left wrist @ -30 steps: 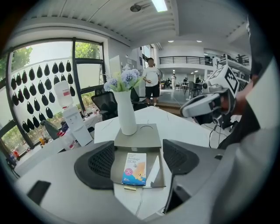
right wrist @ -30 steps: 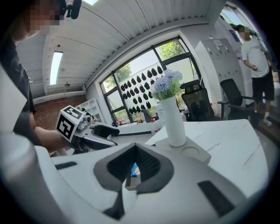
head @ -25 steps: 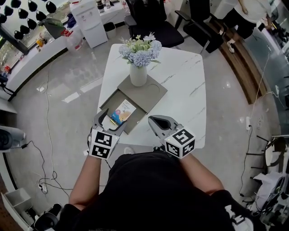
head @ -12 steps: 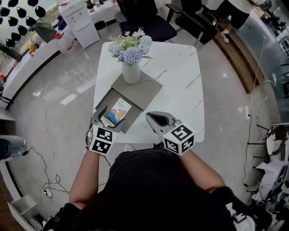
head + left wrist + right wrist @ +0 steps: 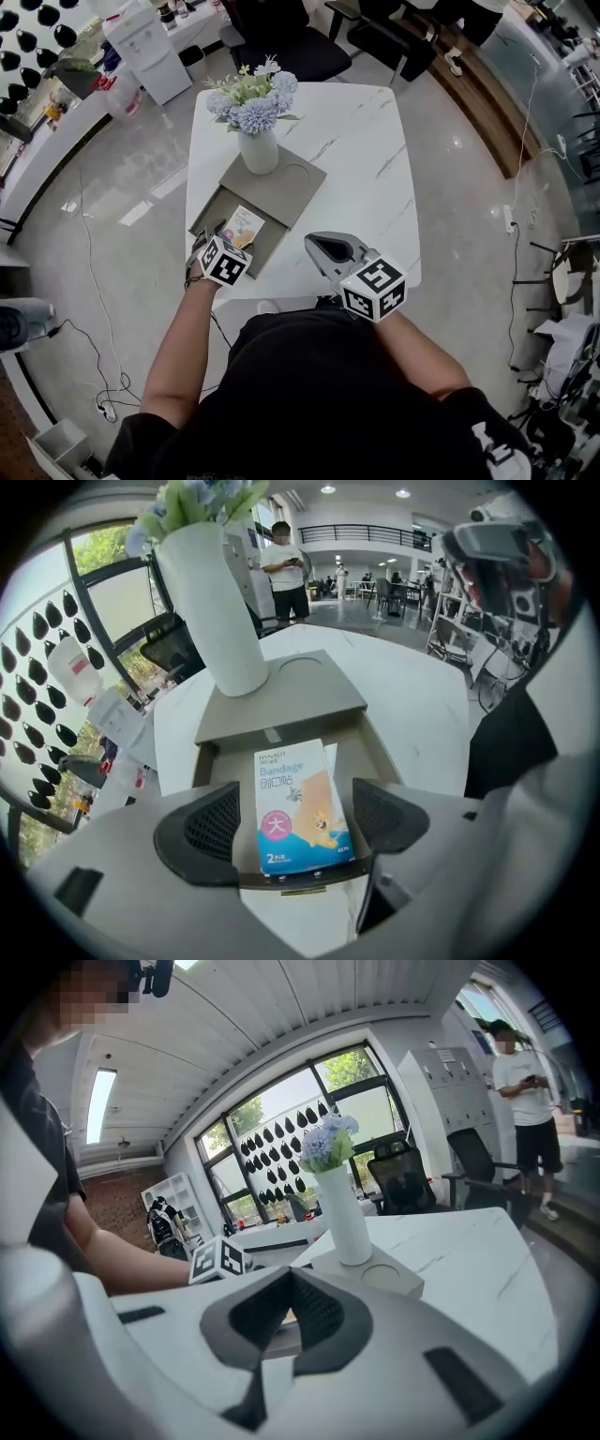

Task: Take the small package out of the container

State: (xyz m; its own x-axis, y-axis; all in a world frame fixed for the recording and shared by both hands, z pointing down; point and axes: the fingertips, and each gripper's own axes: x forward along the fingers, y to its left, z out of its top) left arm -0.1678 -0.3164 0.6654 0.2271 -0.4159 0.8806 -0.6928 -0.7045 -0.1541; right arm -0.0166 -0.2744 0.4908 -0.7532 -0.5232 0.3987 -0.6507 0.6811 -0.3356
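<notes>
Gaping wide, the left hand-held gripper [image 5: 298,822] flanks the ungripped "HYNAUT Bandage" package [image 5: 296,794].

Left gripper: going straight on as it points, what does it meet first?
Most likely the small package, lying flat in the open container; the left gripper has its jaws open to either side of it, apparently not yet touching.

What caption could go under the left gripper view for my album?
Open left tongs straddle a blue-and-white bandage package lying in the grey drawer-like container, near a tall white vase.
</notes>
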